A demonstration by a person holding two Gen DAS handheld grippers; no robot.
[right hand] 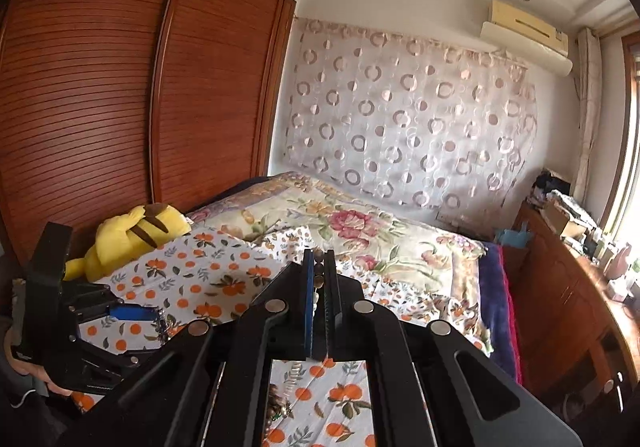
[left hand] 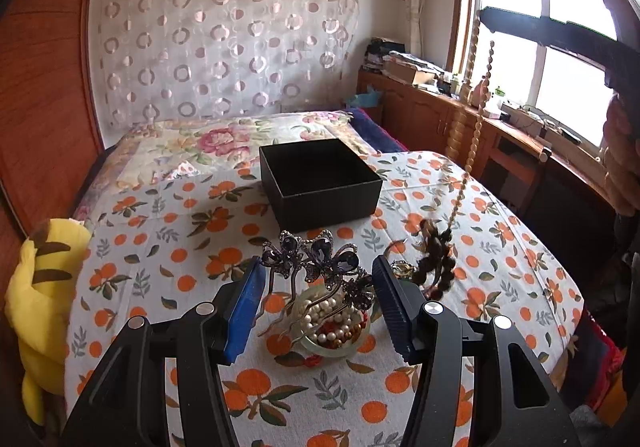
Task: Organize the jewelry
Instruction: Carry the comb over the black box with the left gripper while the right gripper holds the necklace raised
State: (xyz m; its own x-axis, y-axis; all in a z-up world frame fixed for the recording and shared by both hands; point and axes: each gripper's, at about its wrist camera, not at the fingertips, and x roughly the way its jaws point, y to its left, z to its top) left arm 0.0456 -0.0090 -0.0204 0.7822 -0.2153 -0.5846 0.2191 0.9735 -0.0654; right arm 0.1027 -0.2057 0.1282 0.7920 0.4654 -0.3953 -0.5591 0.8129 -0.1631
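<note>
My left gripper is open, low over a small dish holding pearl and red beads. A dark rhinestone flower hair comb rests across the dish, between my fingers. An open, empty black box stands behind it on the orange-print cloth. My right gripper is shut on a tan bead necklace. In the left wrist view the right gripper is raised high at the upper right, with the necklace hanging down to a dark bead cluster at the cloth.
A yellow plush toy lies at the cloth's left edge. A floral bedspread lies behind the box. Wooden cabinets with clutter stand under the window at right. A wooden wardrobe stands at left.
</note>
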